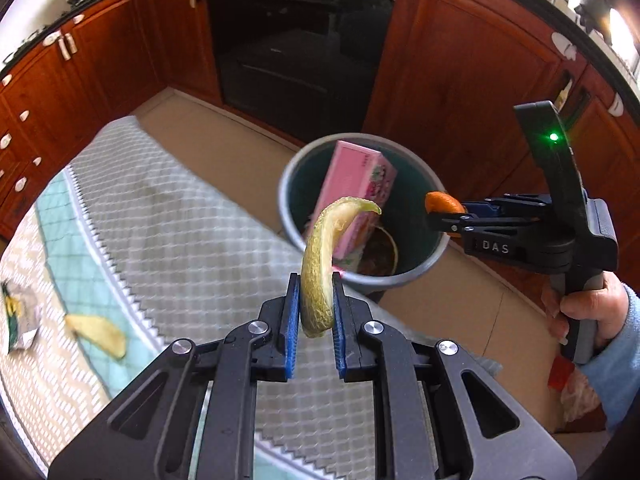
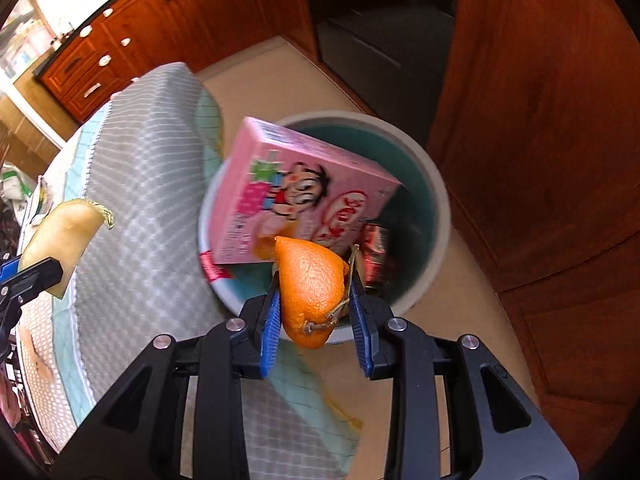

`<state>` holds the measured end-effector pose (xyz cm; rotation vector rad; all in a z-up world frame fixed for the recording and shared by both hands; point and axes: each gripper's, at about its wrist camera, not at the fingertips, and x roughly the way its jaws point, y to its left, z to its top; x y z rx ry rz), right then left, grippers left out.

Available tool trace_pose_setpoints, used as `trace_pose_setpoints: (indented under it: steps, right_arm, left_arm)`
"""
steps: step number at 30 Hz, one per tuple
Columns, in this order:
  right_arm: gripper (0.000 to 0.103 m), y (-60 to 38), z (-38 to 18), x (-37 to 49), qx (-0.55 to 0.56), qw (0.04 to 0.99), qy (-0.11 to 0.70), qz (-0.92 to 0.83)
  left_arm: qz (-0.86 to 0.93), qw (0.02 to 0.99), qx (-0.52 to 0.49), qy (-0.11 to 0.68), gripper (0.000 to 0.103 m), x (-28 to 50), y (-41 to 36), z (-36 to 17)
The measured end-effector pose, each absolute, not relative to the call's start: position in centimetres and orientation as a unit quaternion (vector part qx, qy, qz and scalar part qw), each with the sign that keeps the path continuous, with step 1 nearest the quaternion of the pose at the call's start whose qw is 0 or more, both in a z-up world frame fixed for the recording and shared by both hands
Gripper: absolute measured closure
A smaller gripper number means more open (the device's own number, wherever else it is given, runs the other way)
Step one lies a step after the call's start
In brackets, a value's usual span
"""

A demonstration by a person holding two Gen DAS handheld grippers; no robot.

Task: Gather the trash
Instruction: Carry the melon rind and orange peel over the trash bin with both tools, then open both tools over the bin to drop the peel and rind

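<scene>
Both sets of jaws are clamped on peel: the left gripper (image 1: 316, 300) pinches a curved yellow-green rind (image 1: 320, 264), the right gripper (image 2: 316, 304) an orange peel (image 2: 310, 284). Each hangs just short of the bin (image 1: 288, 216) rim (a pink carton (image 2: 296, 196) leans inside). Beside the bin, another rind (image 1: 98, 334) and a wrapper (image 1: 20, 316) lie on the checked cloth (image 1: 180, 232).

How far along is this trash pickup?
Partly done. The round grey bin already holds a pink cartoon carton and other scraps. In hand: the left claw grips a yellow-green melon rind, and the right claw an orange peel, both near the bin. Left on the quilted cloth: a pale rind slice and a crumpled wrapper.
</scene>
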<state>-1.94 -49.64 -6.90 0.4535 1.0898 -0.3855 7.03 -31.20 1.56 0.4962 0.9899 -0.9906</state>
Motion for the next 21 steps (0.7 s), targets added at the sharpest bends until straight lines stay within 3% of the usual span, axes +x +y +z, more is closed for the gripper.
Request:
trace_pose_setpoints:
  steps: [4, 11, 13, 21]
  right_arm:
    - [0.065, -51.3, -8.1, -1.5, 0.221, 0.805, 0.52, -0.181]
    - [0.059, -52.6, -8.7, -1.1, 0.22, 0.803, 0.522, -0.185]
    - [0.049, -52.9, -8.7, -1.4, 0.22, 0.804, 0.521, -0.183]
    - [0.036, -53.7, -7.5, -1.1, 0.208, 0.811, 0.511, -0.193]
  left_arm:
    - [-0.468, 0.718, 0.238, 0.457, 0.088, 6.5, -34.4, 0.2]
    - [-0.481, 0.692, 0.257, 0.473, 0.088, 5.9, -38.2, -2.8]
    - [-0.482, 0.688, 0.261, 0.475, 0.088, 5.9, -38.8, -3.4]
    - [-0.484, 0.679, 0.259, 0.487, 0.088, 6.9, -40.5, -5.1]
